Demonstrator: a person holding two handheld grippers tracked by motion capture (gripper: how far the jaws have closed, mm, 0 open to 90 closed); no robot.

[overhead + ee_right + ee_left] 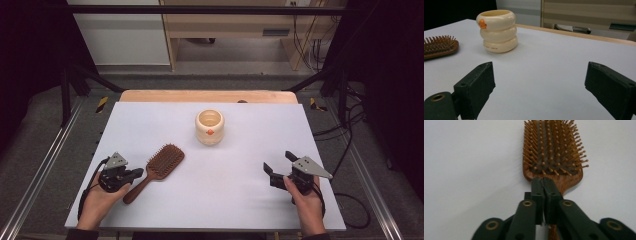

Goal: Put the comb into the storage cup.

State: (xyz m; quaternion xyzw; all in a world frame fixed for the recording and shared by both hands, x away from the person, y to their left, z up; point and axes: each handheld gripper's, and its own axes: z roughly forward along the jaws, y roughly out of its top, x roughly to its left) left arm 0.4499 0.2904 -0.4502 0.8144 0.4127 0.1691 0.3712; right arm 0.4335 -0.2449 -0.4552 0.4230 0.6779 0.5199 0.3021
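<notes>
Wooden paddle hairbrush (pixel 159 167) lies bristles-up near worktop's front-left corner. Left gripper (pixel 131 175) jaws pressed together over its handle neck, seemingly pinching nothing. Likely light, rigid, smooth; grip the handle. Right gripper (pixel 280 162) spread.

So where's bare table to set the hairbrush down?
Widest bare patch: between the hairbrush and the right claw, in front of the cream cup. The far corners beside the cup are bare too. It is crowded at the near left, where the left claw sits on the handle.
</notes>
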